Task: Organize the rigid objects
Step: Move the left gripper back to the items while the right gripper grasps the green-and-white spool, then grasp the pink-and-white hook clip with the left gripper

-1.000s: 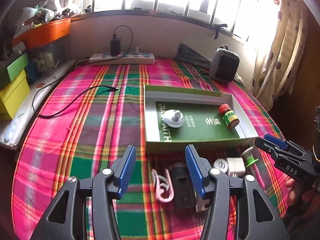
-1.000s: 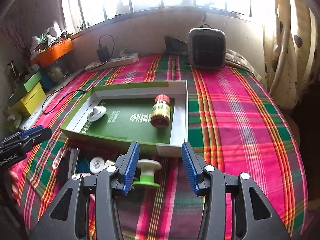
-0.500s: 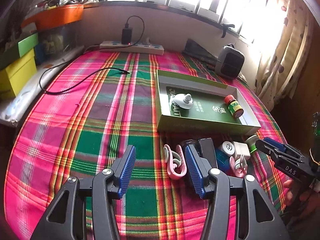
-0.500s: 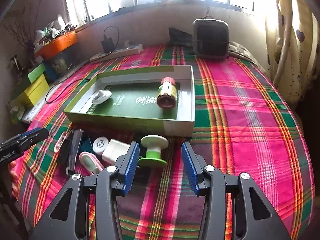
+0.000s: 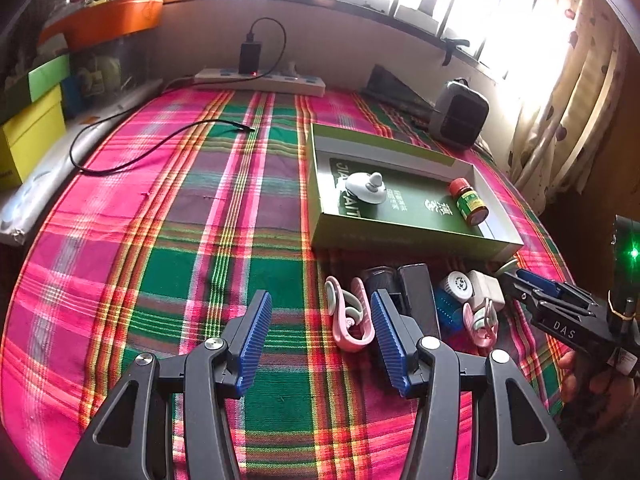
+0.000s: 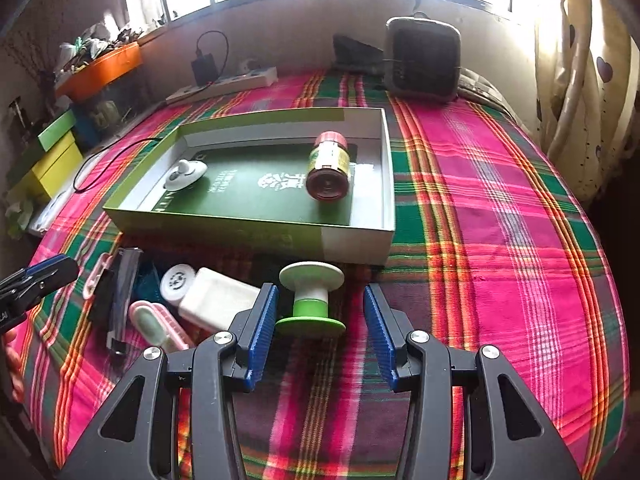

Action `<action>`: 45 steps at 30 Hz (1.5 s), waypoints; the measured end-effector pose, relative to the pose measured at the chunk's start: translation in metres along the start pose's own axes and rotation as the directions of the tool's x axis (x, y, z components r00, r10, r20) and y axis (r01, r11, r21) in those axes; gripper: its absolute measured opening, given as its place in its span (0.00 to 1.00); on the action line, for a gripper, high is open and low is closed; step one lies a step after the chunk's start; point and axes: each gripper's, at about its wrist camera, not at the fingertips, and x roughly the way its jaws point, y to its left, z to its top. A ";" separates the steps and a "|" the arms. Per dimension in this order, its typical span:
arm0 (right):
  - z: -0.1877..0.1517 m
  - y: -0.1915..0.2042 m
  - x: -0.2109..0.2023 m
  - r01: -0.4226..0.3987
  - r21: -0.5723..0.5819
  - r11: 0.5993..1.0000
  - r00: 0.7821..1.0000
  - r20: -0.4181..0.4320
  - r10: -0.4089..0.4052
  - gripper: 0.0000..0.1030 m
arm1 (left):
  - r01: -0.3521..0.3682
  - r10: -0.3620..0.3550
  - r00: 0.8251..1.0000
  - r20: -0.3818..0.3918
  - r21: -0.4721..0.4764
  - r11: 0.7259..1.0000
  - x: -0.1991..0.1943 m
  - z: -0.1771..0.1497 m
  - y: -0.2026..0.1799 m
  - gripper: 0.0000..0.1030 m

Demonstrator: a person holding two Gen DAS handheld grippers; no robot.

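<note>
A green tray box (image 5: pixel 404 240) (image 6: pixel 352 246) lies on the plaid cloth and holds a white knob (image 5: pixel 366 187) (image 6: pixel 185 175) and a red-capped bottle (image 5: pixel 468 202) (image 6: pixel 329 169) on its side. Loose items lie in front of it: a pink clip (image 5: pixel 348 314), a black stapler (image 5: pixel 416 296) (image 6: pixel 120 296), a white charger (image 6: pixel 218 304) and a green-and-white spool (image 6: pixel 311 300). My left gripper (image 5: pixel 320 332) is open, just left of the pink clip. My right gripper (image 6: pixel 320 324) is open, its jaws either side of the spool without touching it.
A grey heater (image 6: pixel 422 60) stands at the back right. A power strip (image 5: pixel 260 80) with a black cable (image 5: pixel 160 144) lies at the back left. Yellow and green boxes (image 5: pixel 32 132) sit off the left edge. A curtain (image 6: pixel 580 60) hangs at the right.
Both grippers have pulled back and up from the tray. The spool now sits between the right jaws, and more of the loose items show in both views.
</note>
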 end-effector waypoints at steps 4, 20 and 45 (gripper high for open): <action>0.001 -0.006 0.003 0.025 0.013 1.000 1.000 -0.013 -0.025 0.44 | 0.013 -0.013 1.000 -0.009 0.009 1.000 0.003 0.000 -0.003 0.50; 0.001 -0.021 0.004 0.056 0.033 0.998 0.998 -0.014 -0.056 0.34 | -0.029 0.031 0.998 -0.054 0.035 0.999 0.015 -0.006 -0.008 0.50; 0.001 -0.027 0.004 0.029 0.062 0.998 1.000 -0.012 -0.028 0.34 | -0.128 0.136 0.987 -0.080 0.097 0.987 0.030 -0.001 -0.015 0.50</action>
